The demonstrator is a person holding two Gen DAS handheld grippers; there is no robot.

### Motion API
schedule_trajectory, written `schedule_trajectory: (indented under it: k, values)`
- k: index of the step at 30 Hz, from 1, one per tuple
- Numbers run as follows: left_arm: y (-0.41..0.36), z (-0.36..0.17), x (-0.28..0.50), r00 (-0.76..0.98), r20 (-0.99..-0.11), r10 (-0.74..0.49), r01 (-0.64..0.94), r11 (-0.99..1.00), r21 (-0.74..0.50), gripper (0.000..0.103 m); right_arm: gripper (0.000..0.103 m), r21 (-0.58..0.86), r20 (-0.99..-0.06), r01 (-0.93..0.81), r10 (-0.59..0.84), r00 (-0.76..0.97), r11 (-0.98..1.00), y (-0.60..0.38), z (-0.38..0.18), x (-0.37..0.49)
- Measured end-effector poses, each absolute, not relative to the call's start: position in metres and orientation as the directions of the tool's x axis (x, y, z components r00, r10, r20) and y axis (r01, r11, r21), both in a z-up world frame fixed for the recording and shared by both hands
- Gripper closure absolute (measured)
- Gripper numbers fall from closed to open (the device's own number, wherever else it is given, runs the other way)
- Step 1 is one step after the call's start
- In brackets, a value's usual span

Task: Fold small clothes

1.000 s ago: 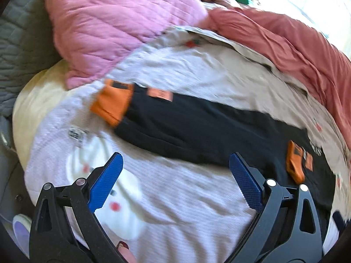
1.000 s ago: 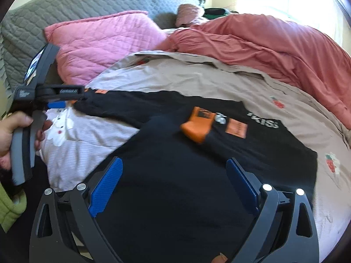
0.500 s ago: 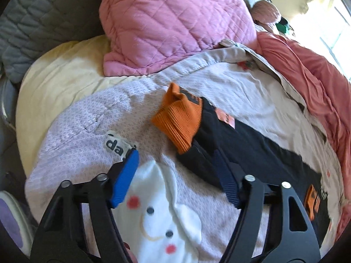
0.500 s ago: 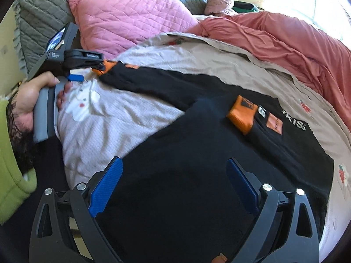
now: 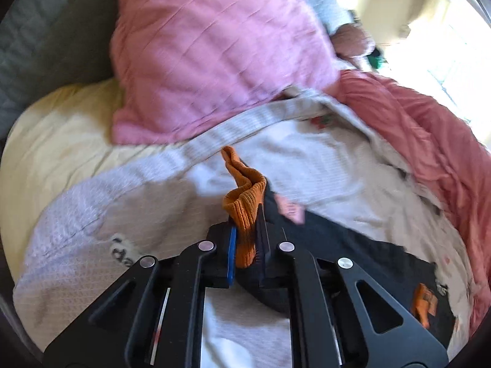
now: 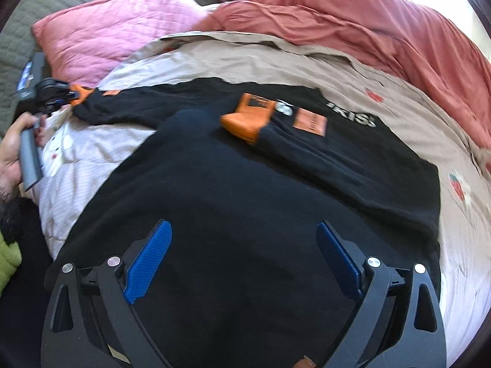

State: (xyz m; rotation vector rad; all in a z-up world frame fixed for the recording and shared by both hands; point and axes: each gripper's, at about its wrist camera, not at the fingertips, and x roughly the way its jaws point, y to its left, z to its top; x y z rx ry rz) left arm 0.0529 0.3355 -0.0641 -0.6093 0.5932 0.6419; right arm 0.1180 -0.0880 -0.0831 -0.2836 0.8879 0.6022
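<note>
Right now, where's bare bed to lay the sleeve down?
Bare patches: the pale quilt with the cartoon face, between the left sleeve and the black sweater body, and the beige sheet below the rust duvet. Crowded: the sweater's chest, where the other orange cuff lies folded in.

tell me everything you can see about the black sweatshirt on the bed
The black sweatshirt is a soft knit top with ribbed orange cuffs, orange patches and pale lettering. It lies spread flat on the bedcover. One sleeve is folded across the body, its cuff on top. The other sleeve stretches sideways, where the left gripper has just closed on its orange cuff. The right gripper hovers open over the body.
</note>
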Motion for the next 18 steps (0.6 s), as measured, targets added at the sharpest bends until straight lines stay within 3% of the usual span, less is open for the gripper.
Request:
schedule_trajectory:
  k: [7,10,15,18]
  values:
    - [0.264,-0.023,0.079,0.756,-0.612,0.232,-0.511,0.794,-0.331,0.099,0.009,0.030,-0.778,-0.540,0.359,0.516,0.841,-0.115,-0.081,0.135]
    - [0.216,-0.017,0.097,0.779,-0.616,0.120,-0.400,0.851,-0.340,0.099,0.009,0.047,-0.773,-0.497,0.347,0.531,0.866,-0.133,-0.080,0.144]
    - [0.130,-0.042,0.125,0.733,-0.675,-0.091,-0.221,0.905,-0.362,0.099,0.009,0.091,-0.757,-0.412,0.332,0.563,0.907,-0.168,-0.076,0.160]
    - [0.095,-0.066,0.133,0.678,-0.720,-0.150,-0.155,0.928,-0.339,0.099,0.009,0.111,-0.750,-0.373,0.324,0.576,0.921,-0.183,-0.076,0.167]
